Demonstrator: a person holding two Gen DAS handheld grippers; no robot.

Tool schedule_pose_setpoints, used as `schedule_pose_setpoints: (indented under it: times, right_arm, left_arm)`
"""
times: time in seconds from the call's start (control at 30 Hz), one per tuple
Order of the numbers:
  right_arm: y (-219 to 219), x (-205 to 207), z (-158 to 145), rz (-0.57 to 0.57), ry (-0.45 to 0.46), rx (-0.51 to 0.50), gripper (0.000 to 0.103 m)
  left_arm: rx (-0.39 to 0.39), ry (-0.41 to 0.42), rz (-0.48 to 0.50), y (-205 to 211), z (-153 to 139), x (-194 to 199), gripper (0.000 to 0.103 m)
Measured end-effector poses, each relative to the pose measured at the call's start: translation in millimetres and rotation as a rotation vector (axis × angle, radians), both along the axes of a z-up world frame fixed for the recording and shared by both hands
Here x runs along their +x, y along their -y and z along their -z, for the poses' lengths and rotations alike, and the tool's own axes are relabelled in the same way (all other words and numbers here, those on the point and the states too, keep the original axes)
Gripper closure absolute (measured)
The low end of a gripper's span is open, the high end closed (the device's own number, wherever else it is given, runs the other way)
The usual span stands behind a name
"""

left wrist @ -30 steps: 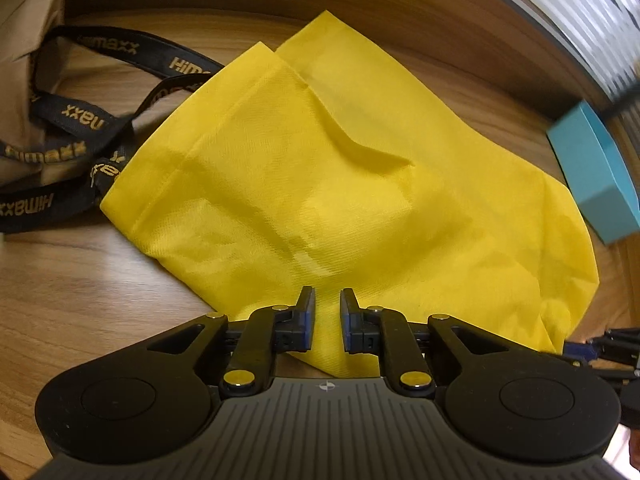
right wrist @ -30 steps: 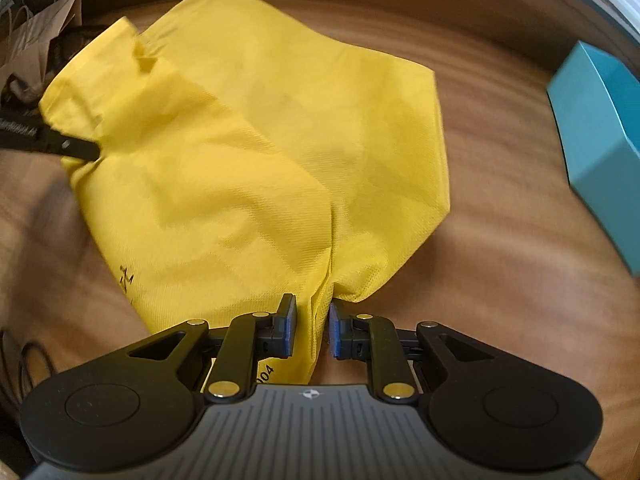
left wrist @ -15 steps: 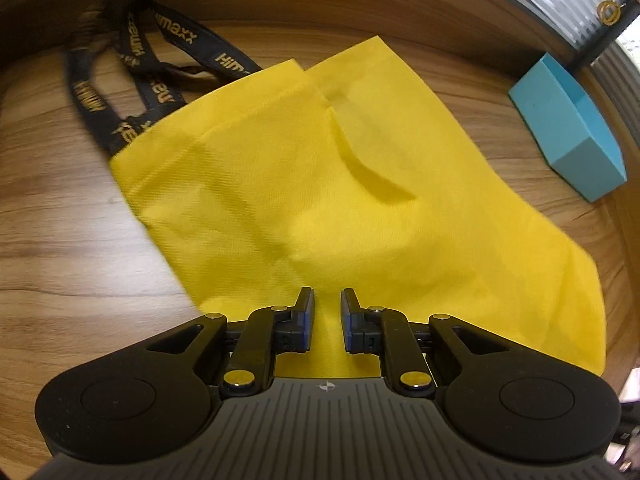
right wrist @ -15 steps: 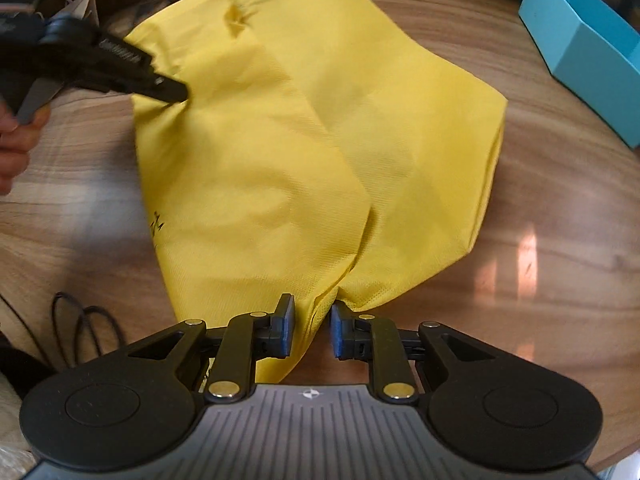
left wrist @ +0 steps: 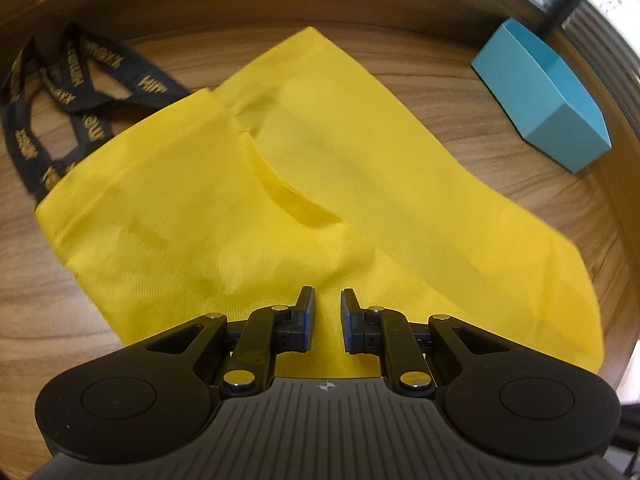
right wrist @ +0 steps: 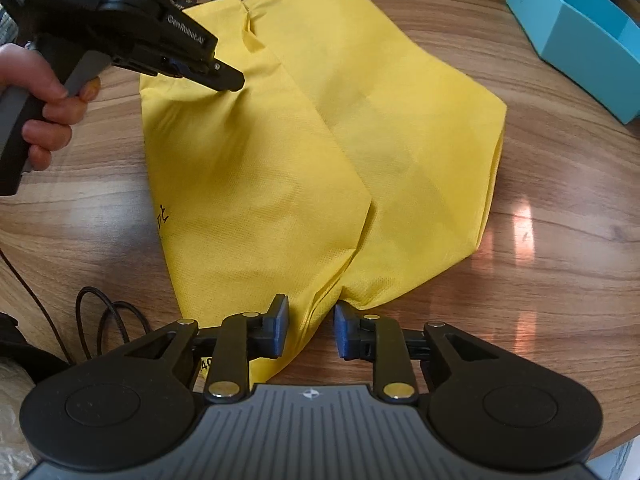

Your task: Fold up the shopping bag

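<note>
Yellow shopping bag (right wrist: 320, 128) flat on wood table (right wrist: 560, 240), folded lengthwise, black handles (left wrist: 60, 92) at far end, left gripper (right wrist: 224, 78) pinching bag's edge, right gripper (right wrist: 310, 330) jaws opening, bag corner betw. pads but not pressed, teal box (left wrist: 544, 96) nearby.

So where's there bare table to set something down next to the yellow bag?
Bare wood lies between the yellow bag and the blue box, and on toward the table edge. Crowded: black cable near-left, left gripper and straps far-left.

Office-like room, wood-grain desk (right wrist: 560, 200), cables (right wrist: 100, 320)
</note>
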State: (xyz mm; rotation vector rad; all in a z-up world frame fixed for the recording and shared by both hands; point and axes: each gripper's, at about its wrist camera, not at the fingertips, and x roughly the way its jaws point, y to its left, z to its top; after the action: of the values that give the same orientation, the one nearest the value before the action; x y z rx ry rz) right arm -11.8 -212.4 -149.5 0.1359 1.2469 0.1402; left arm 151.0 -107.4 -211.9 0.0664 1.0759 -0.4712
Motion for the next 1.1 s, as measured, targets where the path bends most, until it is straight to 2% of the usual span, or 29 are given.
schedule_pose_setpoints:
  times: [0.27, 0.4, 0.53, 0.8, 0.97, 1.1]
  right_arm:
    - [26.3, 3.2, -43.6, 0.018, 0.049, -0.047, 0.052]
    - [55.9, 11.2, -66.6, 0.026, 0.082, -0.075, 0.048]
    - [81.8, 39.4, -72.2, 0.02, 0.102, -0.075, 0.046]
    - [99.3, 114.7, -50.4, -0.068, 0.11, -0.045, 0.04]
    - [105.2, 159.4, -31.3, -0.135, 0.081, 0.067, 0.039]
    - [108.0, 186.5, -19.9, -0.174, 0.055, 0.1, 0.039]
  left_arm:
    - [0.012, 0.013, 0.041, 2.4, 1.0, -1.5, 0.086]
    - [-0.003, -0.002, 0.042, -0.5, 1.6, 1.1, 0.086]
    - [-0.015, -0.02, 0.045, -3.4, 1.3, 4.1, 0.086]
    - [-0.033, -0.041, 0.051, -4.4, 2.5, 7.5, 0.087]
    - [-0.018, -0.035, 0.074, -1.3, 2.5, 7.1, 0.087]
    - [-0.037, -0.056, 0.07, -4.0, 2.9, 10.4, 0.087]
